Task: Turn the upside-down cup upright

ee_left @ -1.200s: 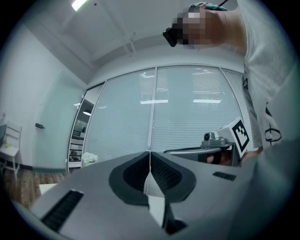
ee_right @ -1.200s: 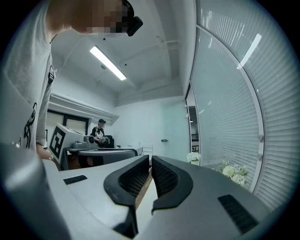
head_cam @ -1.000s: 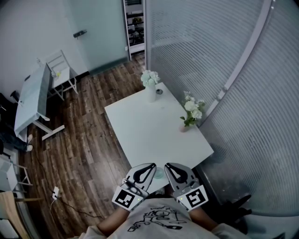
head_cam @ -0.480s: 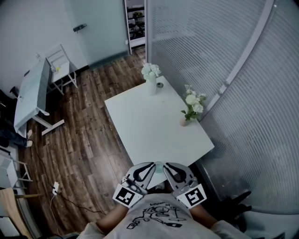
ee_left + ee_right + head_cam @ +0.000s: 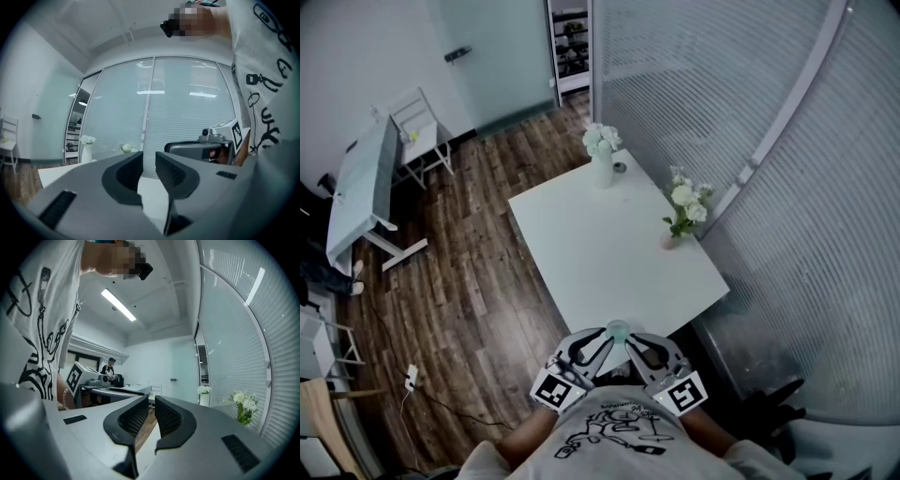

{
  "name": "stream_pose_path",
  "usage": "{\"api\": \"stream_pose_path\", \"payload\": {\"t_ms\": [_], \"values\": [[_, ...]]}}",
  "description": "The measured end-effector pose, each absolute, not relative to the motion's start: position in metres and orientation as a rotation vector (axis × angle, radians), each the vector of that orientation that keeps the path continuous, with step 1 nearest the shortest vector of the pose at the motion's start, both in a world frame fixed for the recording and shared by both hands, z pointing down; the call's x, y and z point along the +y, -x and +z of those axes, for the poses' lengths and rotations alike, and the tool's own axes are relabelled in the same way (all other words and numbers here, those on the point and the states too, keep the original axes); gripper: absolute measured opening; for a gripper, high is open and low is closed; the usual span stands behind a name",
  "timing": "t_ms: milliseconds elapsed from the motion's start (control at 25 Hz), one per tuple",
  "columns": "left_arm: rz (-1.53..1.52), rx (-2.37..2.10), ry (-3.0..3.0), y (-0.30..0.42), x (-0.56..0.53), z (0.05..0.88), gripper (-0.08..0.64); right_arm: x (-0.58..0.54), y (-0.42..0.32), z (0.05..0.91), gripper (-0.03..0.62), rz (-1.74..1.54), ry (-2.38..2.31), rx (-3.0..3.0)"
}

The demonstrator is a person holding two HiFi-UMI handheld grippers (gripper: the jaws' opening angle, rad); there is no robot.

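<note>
White rectangular surface [image 5: 609, 253], set cornerwise to the viewer on a dark wood-plank floor [image 5: 478, 281]. A curved, ribbed glass wall [image 5: 769, 141] runs along its far and right sides.

A tall white vase of pale flowers [image 5: 601, 173] stands at the far corner. A small round item sits just beside it, too small to identify. A shorter vase of white flowers [image 5: 673, 239] stands at the right edge. A second, long table [image 5: 358, 192] and a white chair [image 5: 427, 141] stand well apart, by the left wall.

Cup [image 5: 618, 329]: pale and translucent, at the near corner of the surface, between the tips of the two tongs. Which way up it stands cannot be determined, nor whether either tip touches it.

Left tongs [image 5: 598, 337]: held level, angled in toward the cup from the left. The jaws have just been opening and stand a little apart, with nothing between them.

Right tongs [image 5: 637, 339]: held level, angled in from the right. The jaws are closed together and empty.

Both tongs are held close to the person's torso, with the marker cubes nearest the body. Their tips converge in a V on the cup.
</note>
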State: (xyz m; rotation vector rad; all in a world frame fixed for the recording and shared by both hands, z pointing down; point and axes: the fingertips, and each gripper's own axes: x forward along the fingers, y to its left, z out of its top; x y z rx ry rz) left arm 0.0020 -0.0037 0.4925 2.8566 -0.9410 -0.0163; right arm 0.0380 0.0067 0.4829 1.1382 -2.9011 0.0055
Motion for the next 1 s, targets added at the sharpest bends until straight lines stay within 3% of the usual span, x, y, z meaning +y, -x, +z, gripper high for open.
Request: {"api": "stream_pose_path", "payload": {"t_ms": [280, 400, 1000], "values": [[0.004, -0.952, -2.842, 0.007, 0.003, 0.514, 0.08, 0.01, -0.045, 0.51, 0.049, 0.068, -1.156, -2.888], [0.025, -0.945, -2.843, 0.005, 0.004, 0.527, 0.08, 0.012, -0.044, 0.524, 0.127, 0.089, -1.117, -2.89], [0.03, -0.914, -2.778, 0.011, 0.005, 0.583, 0.132, 0.015, -0.05, 0.612, 0.281, 0.228, -1.084, -2.798]]}}
